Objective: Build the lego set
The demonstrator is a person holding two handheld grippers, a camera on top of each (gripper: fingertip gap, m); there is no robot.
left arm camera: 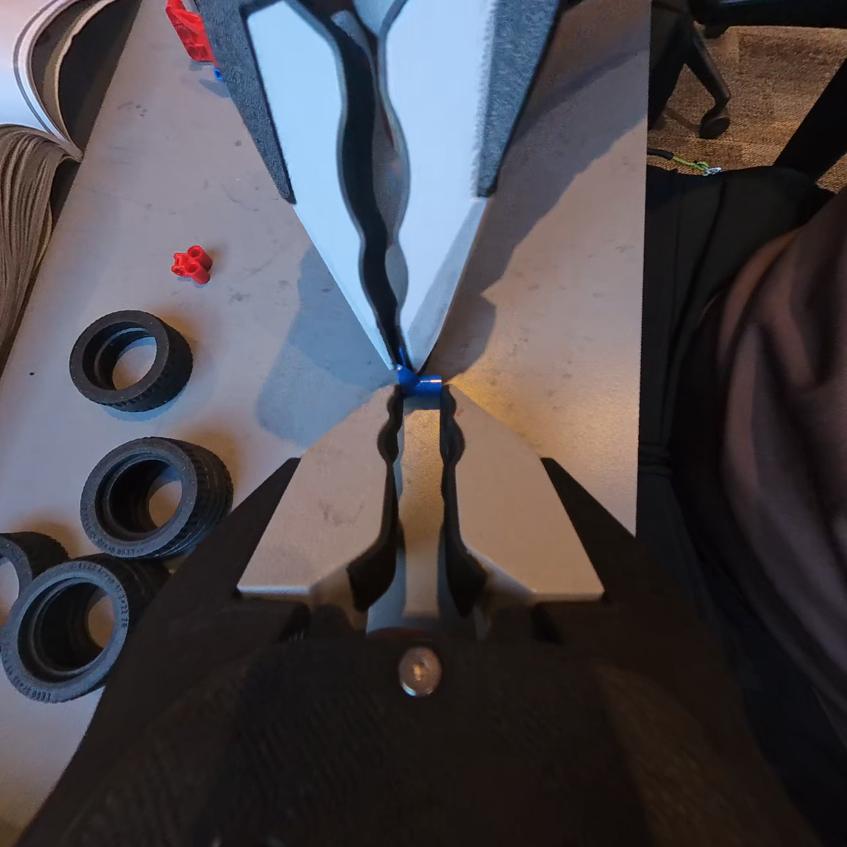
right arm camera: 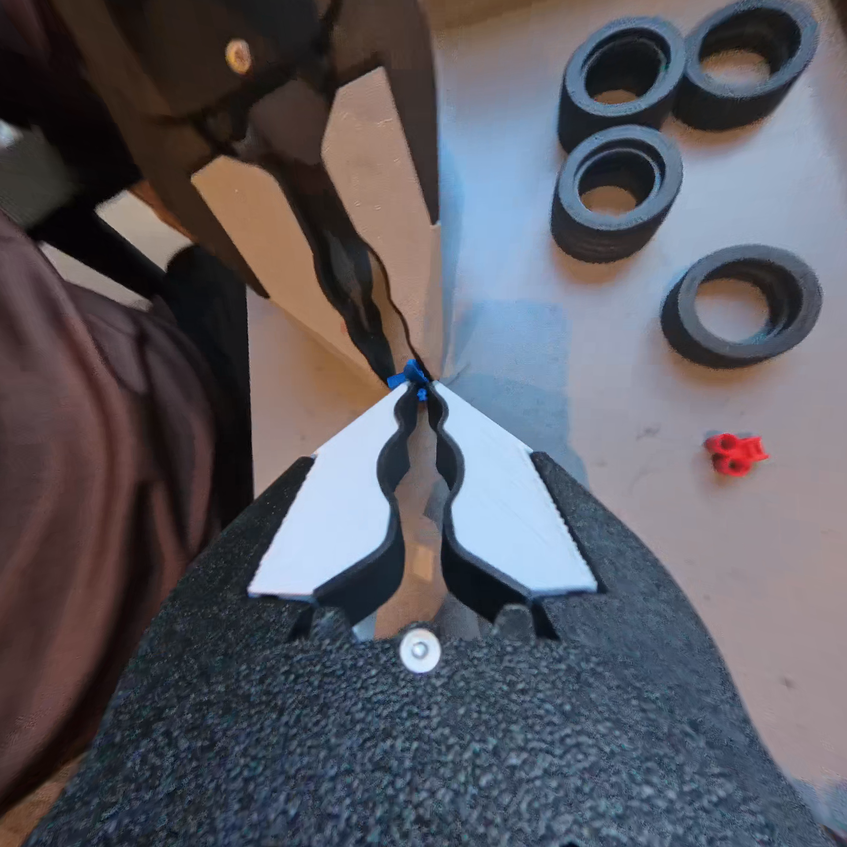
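Observation:
My left gripper (left arm camera: pixel 421 389), with beige fingers, is shut on a small blue lego piece (left arm camera: pixel 419 382) just above the grey table (left arm camera: pixel 550 321). My right gripper (right arm camera: pixel 419 389), with white fingers, meets it tip to tip and is shut on a tiny blue pin (right arm camera: pixel 421 394) pressed against the blue piece (right arm camera: pixel 409 373). In the left wrist view the right gripper (left arm camera: pixel 405 362) comes in from the top. In the right wrist view the left gripper (right arm camera: pixel 403 366) comes in from the upper left. How the two blue parts join is hidden by the fingertips.
Several black tyres (left arm camera: pixel 130 362) (right arm camera: pixel 616 197) lie on the table beside the grippers. A small red connector (left arm camera: pixel 192 265) (right arm camera: pixel 735 454) lies near them. Another red part (left arm camera: pixel 190 32) and an open booklet (left arm camera: pixel 41 68) are at the far end. The table edge (left arm camera: pixel 641 366) and a person's dark clothing (right arm camera: pixel 91 412) are close. The tips of both grippers are at nearly the same place. From the right gripper's tips to the small red connector (left arm camera: pixel 192 265) is close to 11 centimeters.

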